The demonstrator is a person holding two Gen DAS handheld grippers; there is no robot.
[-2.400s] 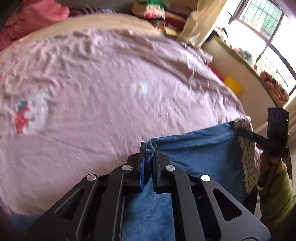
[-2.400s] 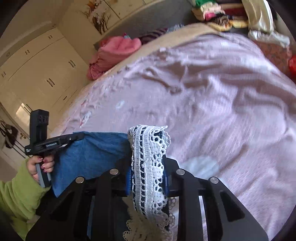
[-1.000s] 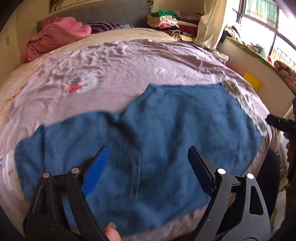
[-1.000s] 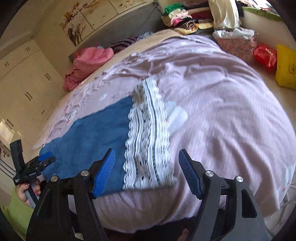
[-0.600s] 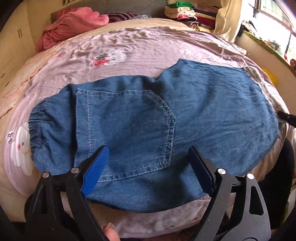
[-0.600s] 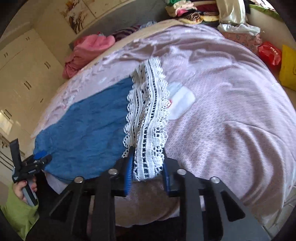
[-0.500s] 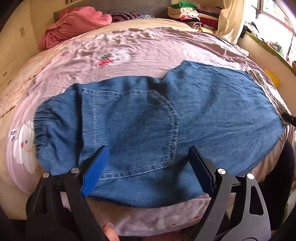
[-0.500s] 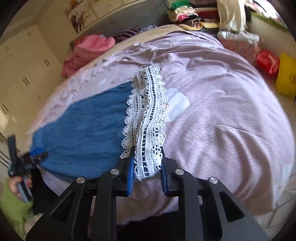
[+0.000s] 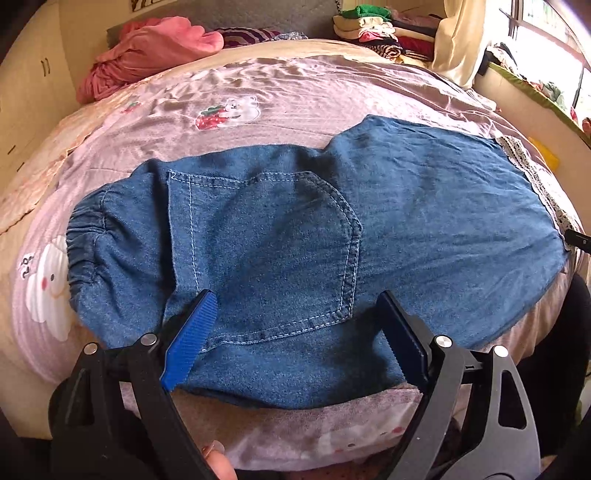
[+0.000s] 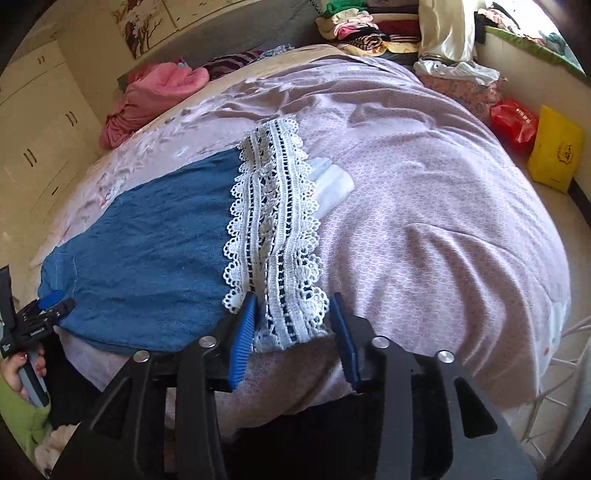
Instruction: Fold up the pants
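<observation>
Blue denim pants [image 9: 295,236] lie flat along the near edge of the bed, back pocket [image 9: 273,251] up, elastic waistband [image 9: 85,243] at the left, white lace cuff [image 9: 535,184] at the right. My left gripper [image 9: 295,332] is open and empty, its jaws spread over the near edge of the pants below the pocket. In the right wrist view the lace cuff [image 10: 273,236] lies between the spread jaws of my right gripper [image 10: 295,328], which is open. The left gripper [image 10: 37,321] shows at the far left there.
The bed has a pink sheet [image 9: 295,96] with cartoon prints. A pink blanket heap [image 9: 147,51] and folded clothes [image 9: 373,26] sit at the head. Red [image 10: 515,122] and yellow [image 10: 554,155] bags lie on the floor to the right. Cupboards [image 10: 40,140] stand at the left.
The pants went from held up by both grippers to lying flat on the bed. My left gripper stayed open. My right gripper, shut on the lace cuff half a second ago, has opened.
</observation>
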